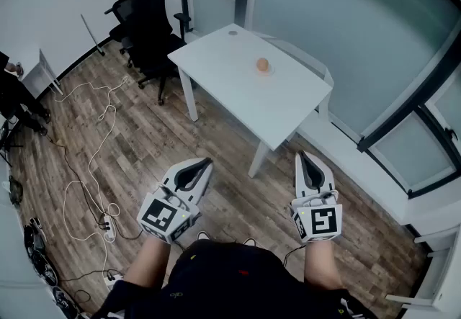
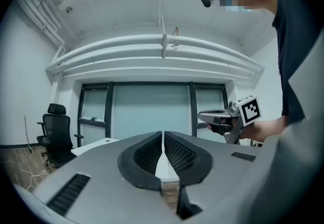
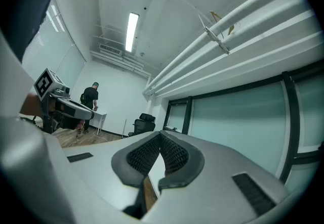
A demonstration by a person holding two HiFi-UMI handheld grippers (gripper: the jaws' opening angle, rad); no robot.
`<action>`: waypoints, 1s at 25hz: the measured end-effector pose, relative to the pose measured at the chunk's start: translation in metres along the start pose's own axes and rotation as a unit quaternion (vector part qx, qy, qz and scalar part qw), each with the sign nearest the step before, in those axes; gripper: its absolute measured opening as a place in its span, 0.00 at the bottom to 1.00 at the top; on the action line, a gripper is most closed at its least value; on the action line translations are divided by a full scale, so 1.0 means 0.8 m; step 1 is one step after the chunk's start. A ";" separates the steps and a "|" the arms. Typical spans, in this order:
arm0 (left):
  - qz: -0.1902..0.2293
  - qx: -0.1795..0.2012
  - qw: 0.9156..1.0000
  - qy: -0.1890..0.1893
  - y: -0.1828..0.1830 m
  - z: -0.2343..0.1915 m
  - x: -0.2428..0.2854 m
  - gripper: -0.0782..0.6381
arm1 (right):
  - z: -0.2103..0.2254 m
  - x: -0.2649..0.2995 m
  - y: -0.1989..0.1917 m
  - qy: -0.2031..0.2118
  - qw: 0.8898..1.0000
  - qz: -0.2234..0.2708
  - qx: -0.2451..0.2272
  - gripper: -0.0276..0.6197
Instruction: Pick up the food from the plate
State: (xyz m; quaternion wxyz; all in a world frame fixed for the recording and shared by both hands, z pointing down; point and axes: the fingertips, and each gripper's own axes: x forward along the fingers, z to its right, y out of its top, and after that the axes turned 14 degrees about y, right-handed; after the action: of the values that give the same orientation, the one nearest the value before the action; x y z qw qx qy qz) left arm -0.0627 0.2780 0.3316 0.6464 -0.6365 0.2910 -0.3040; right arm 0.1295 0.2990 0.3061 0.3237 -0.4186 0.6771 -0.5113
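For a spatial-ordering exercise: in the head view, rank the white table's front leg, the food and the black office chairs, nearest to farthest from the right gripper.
1. Front table leg: just left of the right gripper.
2. Food: on the table, farther ahead.
3. Black office chairs: beyond the table, far upper left.

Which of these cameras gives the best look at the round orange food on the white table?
The head view: the food sits in plain sight on the table, well ahead of the person. Neither gripper view shows it; their own shut jaws fill the foreground.
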 end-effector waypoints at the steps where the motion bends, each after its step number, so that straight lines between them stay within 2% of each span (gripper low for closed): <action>1: -0.002 0.000 1.000 0.000 -0.001 -0.001 0.001 0.16 | 0.000 0.001 -0.001 0.000 1.000 -0.001 0.000 0.08; 10: -0.005 -0.003 1.000 -0.002 -0.001 0.007 -0.001 0.16 | -0.001 -0.005 -0.017 -0.001 1.000 -0.019 0.005 0.08; 14: -0.005 0.001 1.000 -0.004 -0.006 0.008 -0.002 0.16 | -0.006 -0.007 -0.021 0.008 1.000 -0.012 0.014 0.08; 18: -0.011 0.000 1.000 -0.008 -0.008 0.008 -0.008 0.16 | -0.015 -0.002 -0.028 0.014 1.000 -0.026 0.009 0.08; 22: -0.007 0.009 1.000 -0.023 -0.011 -0.006 -0.015 0.16 | -0.030 0.017 -0.027 0.018 0.999 -0.032 0.006 0.08; 25: -0.005 -0.007 1.000 -0.017 -0.011 -0.031 -0.025 0.16 | -0.046 0.035 -0.023 0.018 0.999 -0.036 0.003 0.08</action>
State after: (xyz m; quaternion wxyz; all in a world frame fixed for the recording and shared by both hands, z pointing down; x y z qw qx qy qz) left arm -0.0946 0.2772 0.3394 0.6452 -0.6473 0.2787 -0.2950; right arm 0.0898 0.2868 0.3336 0.2942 -0.4321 0.6662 -0.5319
